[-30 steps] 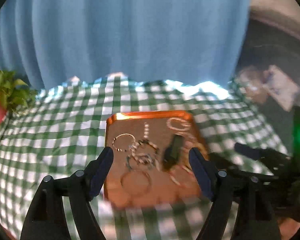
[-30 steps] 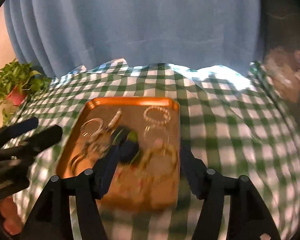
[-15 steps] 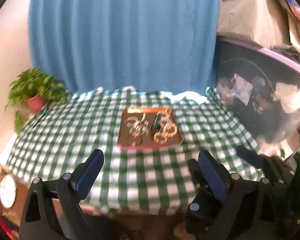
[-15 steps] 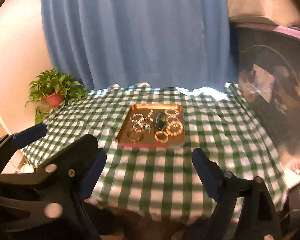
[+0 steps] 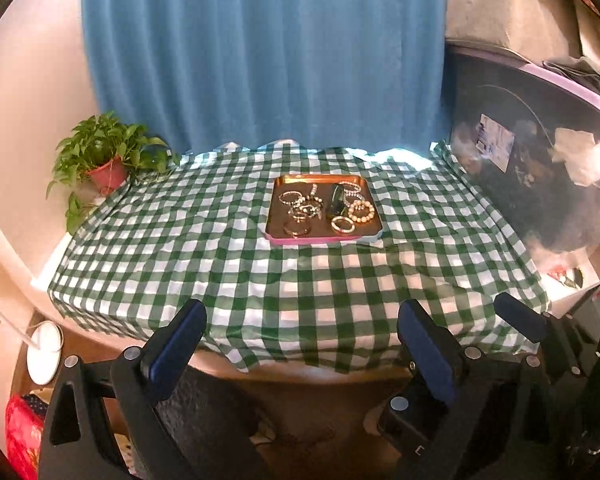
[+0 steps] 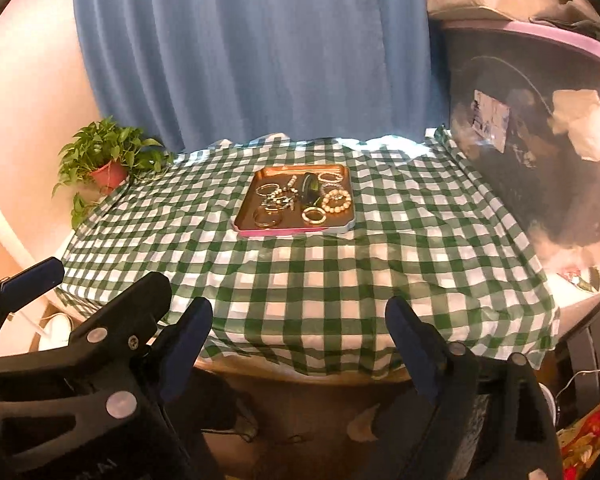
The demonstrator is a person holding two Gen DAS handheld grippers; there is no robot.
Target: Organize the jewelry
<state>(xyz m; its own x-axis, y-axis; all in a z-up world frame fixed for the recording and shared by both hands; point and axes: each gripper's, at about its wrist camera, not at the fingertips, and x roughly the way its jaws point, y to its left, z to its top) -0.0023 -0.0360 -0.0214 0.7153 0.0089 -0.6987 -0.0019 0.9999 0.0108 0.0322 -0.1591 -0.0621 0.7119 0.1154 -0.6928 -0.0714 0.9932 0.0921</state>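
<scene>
A copper tray with a pink rim sits mid-table on a green checked cloth. It holds several bracelets and rings, among them a pearl bracelet, gold bangles, a silver chain cluster and a dark green bangle. My left gripper is open and empty, well back off the table's front edge. My right gripper is open and empty, also off the front edge, beside the left one.
A potted plant stands at the table's far left corner. A blue curtain hangs behind. A dark bin with a purple rim stands right of the table. A white round object lies on the floor left.
Both grippers have pulled far back from directly over the tray to beyond the table's front edge. Both stay open and empty. The jewelry lies in the tray.
</scene>
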